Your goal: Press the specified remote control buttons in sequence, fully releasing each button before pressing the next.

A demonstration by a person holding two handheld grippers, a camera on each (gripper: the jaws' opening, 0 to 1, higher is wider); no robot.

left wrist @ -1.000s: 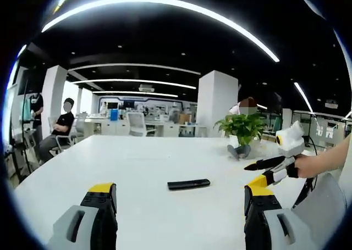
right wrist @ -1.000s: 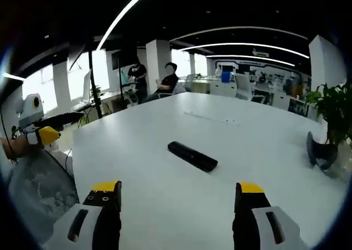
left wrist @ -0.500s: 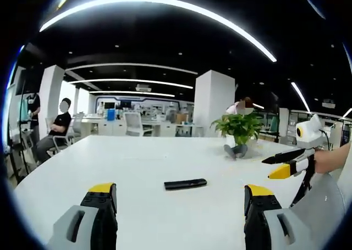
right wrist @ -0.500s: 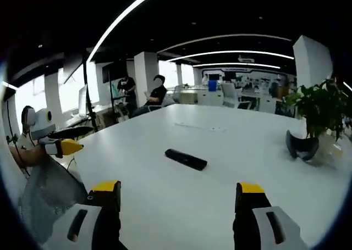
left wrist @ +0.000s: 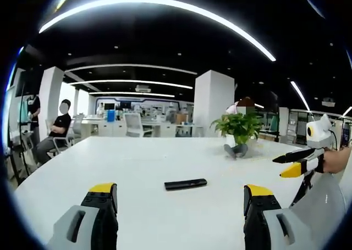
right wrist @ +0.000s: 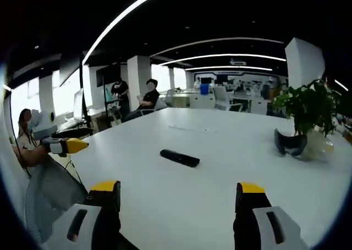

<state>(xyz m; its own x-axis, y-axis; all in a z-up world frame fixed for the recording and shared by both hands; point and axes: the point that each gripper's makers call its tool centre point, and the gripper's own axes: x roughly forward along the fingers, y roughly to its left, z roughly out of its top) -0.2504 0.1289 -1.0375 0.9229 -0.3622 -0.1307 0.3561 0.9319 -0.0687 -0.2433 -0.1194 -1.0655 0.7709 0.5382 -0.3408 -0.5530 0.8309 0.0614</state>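
Note:
A black remote control (left wrist: 186, 184) lies flat on the white table (left wrist: 137, 156), ahead of my left gripper (left wrist: 180, 203), whose yellow-tipped jaws stand wide apart with nothing between them. The right gripper (left wrist: 290, 163) comes in from the right edge of the left gripper view, held in a hand above the table's edge. In the right gripper view the remote control (right wrist: 179, 158) lies on the table (right wrist: 220, 167) ahead of my right gripper (right wrist: 179, 200), open and empty. The left gripper (right wrist: 69, 140) shows at the left there, its jaws apart.
A potted plant (left wrist: 240, 132) stands at the table's far right, with a dark object at its foot; the same potted plant (right wrist: 308, 115) appears in the right gripper view. People (left wrist: 58, 130) sit beyond the far left end. A grey mesh chair back (right wrist: 49, 198) is near the edge.
Both views have shifted as the hands moved back and up; the remote looks smaller and farther. The right gripper has drifted right in the left gripper view. The remote has not moved.

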